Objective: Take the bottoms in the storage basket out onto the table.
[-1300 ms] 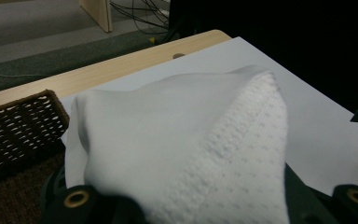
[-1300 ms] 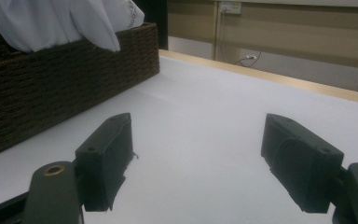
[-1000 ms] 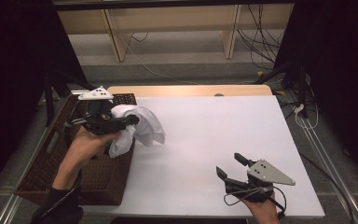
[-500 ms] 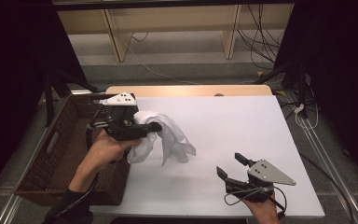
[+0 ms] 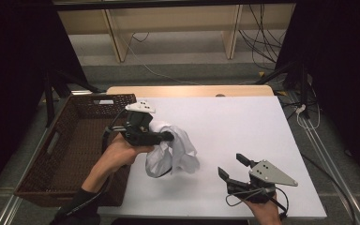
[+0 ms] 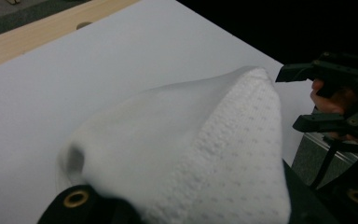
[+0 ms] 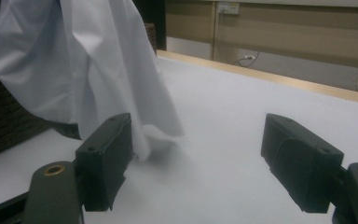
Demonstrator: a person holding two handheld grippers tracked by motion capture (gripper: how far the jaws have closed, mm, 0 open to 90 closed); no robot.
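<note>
The table (image 5: pixel 243 122) is covered with a plain white sheet, with a strip of pale wood showing along its far edge, where a small dark hole sits near the middle. A dark brown wicker basket (image 5: pixel 70 145) with a cut-out handle stands against the table's left side, its bottom bare. Beyond the table lies a grey floor with loose black cables (image 5: pixel 258 42), and pale wooden shelving legs (image 5: pixel 115 33) stand against the back; the areas to either side are dark, with black stand legs reaching in. The left gripper (image 5: pixel 166 137) is held above the table just right of the basket's edge, its jaws clamped on a white cloth (image 5: pixel 173 152), which hangs bunched from them with its lower folds touching the white surface. In the left gripper view the cloth's dimpled weave bulges close over the jaws. The right gripper (image 5: pixel 234 168) rests low near the table's front right, its jaws spread apart with nothing between them, pointing toward the cloth; in the right gripper view the cloth drapes just beyond its left jaw.
</note>
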